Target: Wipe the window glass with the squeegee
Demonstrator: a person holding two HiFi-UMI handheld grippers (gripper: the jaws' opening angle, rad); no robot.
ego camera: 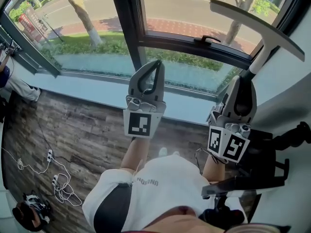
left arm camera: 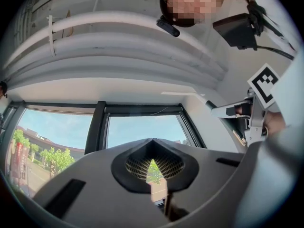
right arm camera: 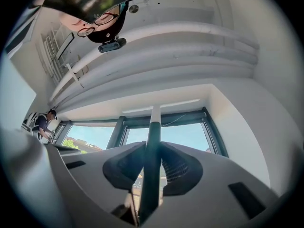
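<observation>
The squeegee (ego camera: 256,27) has a long pale blade on a dark handle and is raised at the upper right, in front of the right window pane (ego camera: 184,4); I cannot tell if the blade touches the glass. My right gripper (ego camera: 245,77) is shut on its handle, which runs up between the jaws in the right gripper view (right arm camera: 151,146). My left gripper (ego camera: 156,64) is held up in front of the window's dark centre post (ego camera: 127,23), shut with nothing in it; its tips meet (left arm camera: 153,146). The left gripper view shows the squeegee (left arm camera: 223,111) to its right.
A black window handle (ego camera: 206,39) sits on the lower frame. A pale sill (ego camera: 97,84) runs below the glass. Cables and power strips (ego camera: 53,178) lie on the wood floor. A black stand (ego camera: 262,169) and a white wall (ego camera: 291,81) close the right. A person (ego camera: 14,86) sits far left.
</observation>
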